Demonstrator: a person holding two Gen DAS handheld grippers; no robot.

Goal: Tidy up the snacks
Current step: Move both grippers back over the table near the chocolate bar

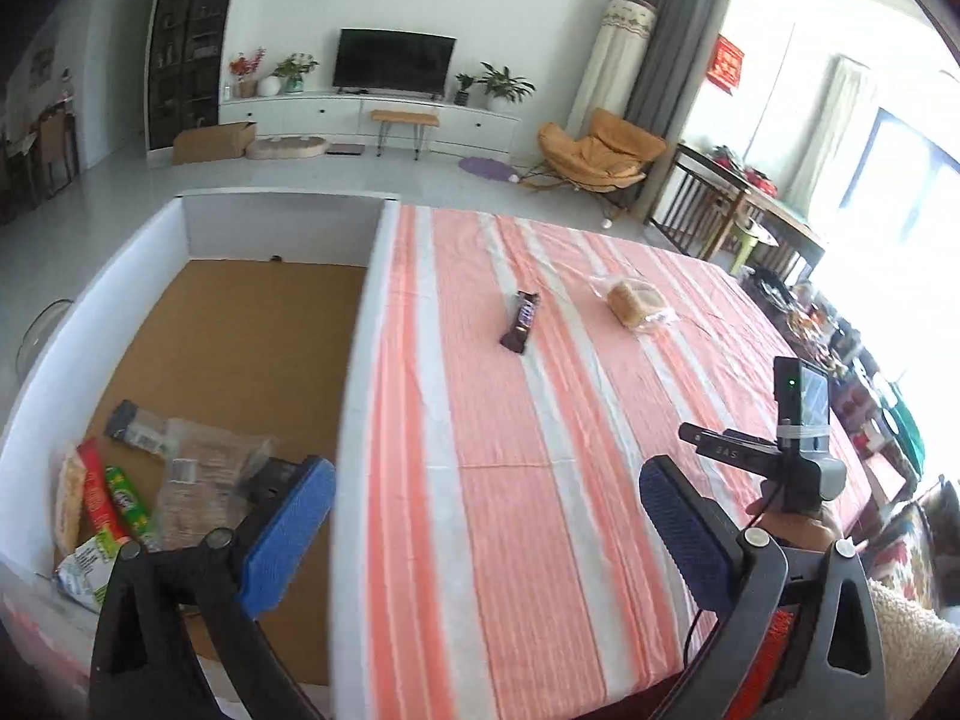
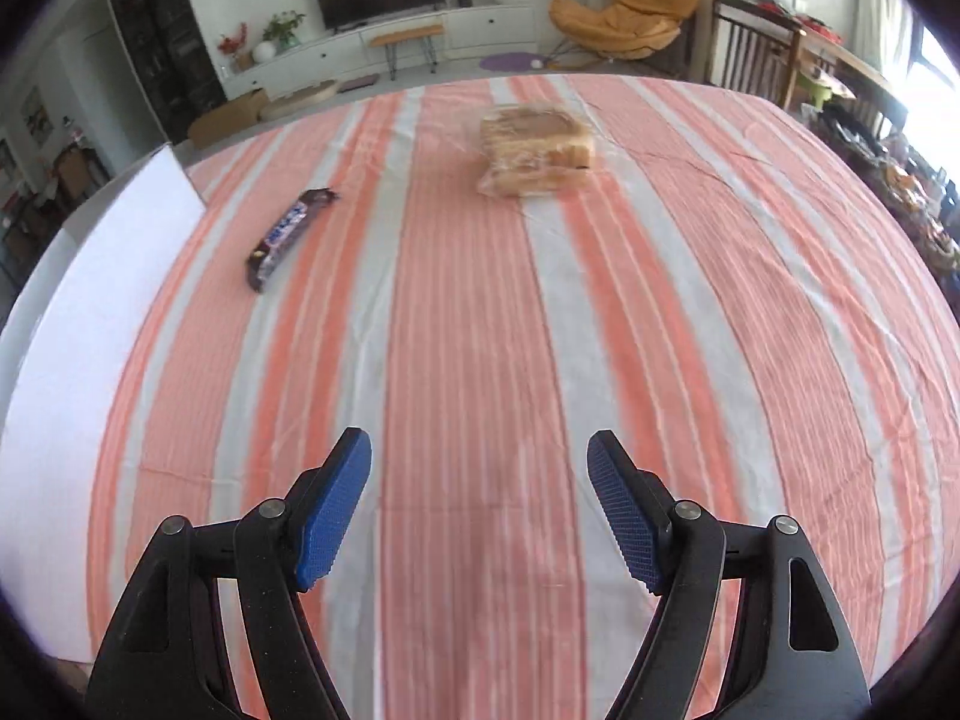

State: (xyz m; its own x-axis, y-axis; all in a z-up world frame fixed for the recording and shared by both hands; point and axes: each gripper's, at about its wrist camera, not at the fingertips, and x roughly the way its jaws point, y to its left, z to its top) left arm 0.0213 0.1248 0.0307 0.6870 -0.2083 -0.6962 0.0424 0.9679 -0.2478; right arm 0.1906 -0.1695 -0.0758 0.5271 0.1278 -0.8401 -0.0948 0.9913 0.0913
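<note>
A dark chocolate bar (image 1: 521, 321) (image 2: 290, 230) lies on the striped tablecloth (image 1: 540, 420) (image 2: 480, 330), with a bagged loaf of sliced bread (image 1: 636, 303) (image 2: 536, 151) to its right. On the left stands a white-walled box (image 1: 360, 360) with a brown floor; several snack packets (image 1: 138, 486) lie in its near corner. My left gripper (image 1: 486, 480) is open and straddles the box's right wall, with nothing between its blue pads. My right gripper (image 2: 480, 456) is open and empty over the near cloth, well short of both snacks. Its body (image 1: 792, 450) shows in the left wrist view.
The box wall (image 2: 90, 360) borders the cloth on the left. Beyond the table are a TV unit (image 1: 390, 114), an orange chair (image 1: 600, 150) and a wooden side table (image 1: 738, 204). Cluttered items (image 1: 840, 348) sit past the table's right edge.
</note>
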